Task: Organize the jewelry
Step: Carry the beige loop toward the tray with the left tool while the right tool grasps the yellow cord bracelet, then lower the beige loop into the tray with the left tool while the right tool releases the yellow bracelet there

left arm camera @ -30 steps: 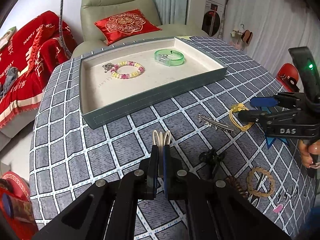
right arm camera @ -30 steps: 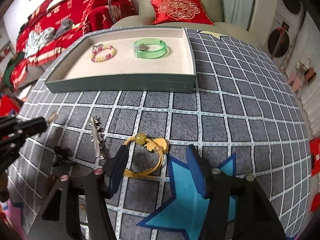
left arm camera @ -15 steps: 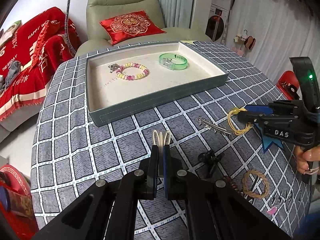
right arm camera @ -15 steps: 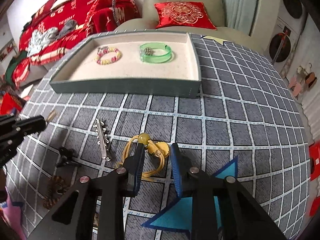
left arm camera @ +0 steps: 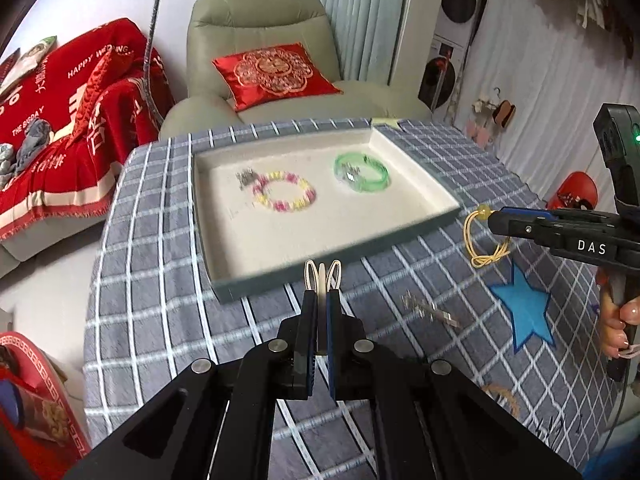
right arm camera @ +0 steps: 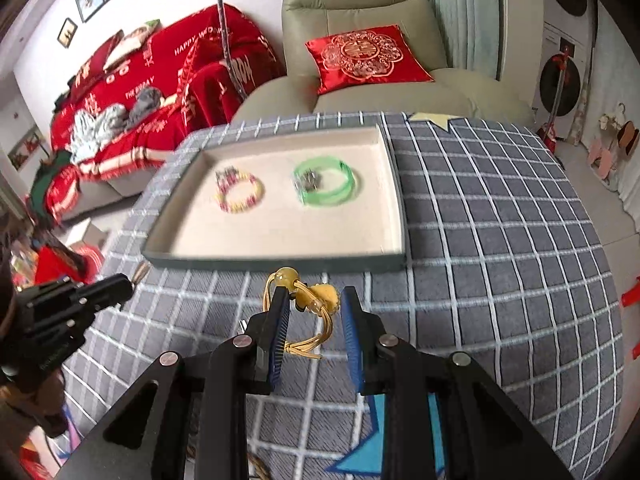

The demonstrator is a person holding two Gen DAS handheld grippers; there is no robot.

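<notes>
A grey-green tray (left arm camera: 336, 254) (right arm camera: 280, 258) with a cream lining holds a pink-and-yellow bead bracelet (left arm camera: 285, 197) (right arm camera: 239, 192) and a green bangle (left arm camera: 362, 172) (right arm camera: 325, 183). My left gripper (left arm camera: 321, 304) is shut on a pale hair clip (left arm camera: 322, 276) and holds it above the cloth, just before the tray's near wall. My right gripper (right arm camera: 314, 312) (left arm camera: 494, 220) is shut on a yellow cord bracelet (right arm camera: 306, 300) (left arm camera: 482, 240) with beads, lifted off the table near the tray's near right corner.
A silver bar clip (left arm camera: 430, 310) lies on the checked tablecloth (left arm camera: 160, 280) to the right of my left gripper. A brown woven bracelet (left arm camera: 502, 396) lies near the front right. A blue star mark (left arm camera: 526, 308) is on the cloth. An armchair (left arm camera: 264, 76) stands behind the table.
My right gripper closed on the yellow cord bracelet and lifted it toward the tray. My left gripper, still shut on the hair clip, also rose and moved toward the tray.
</notes>
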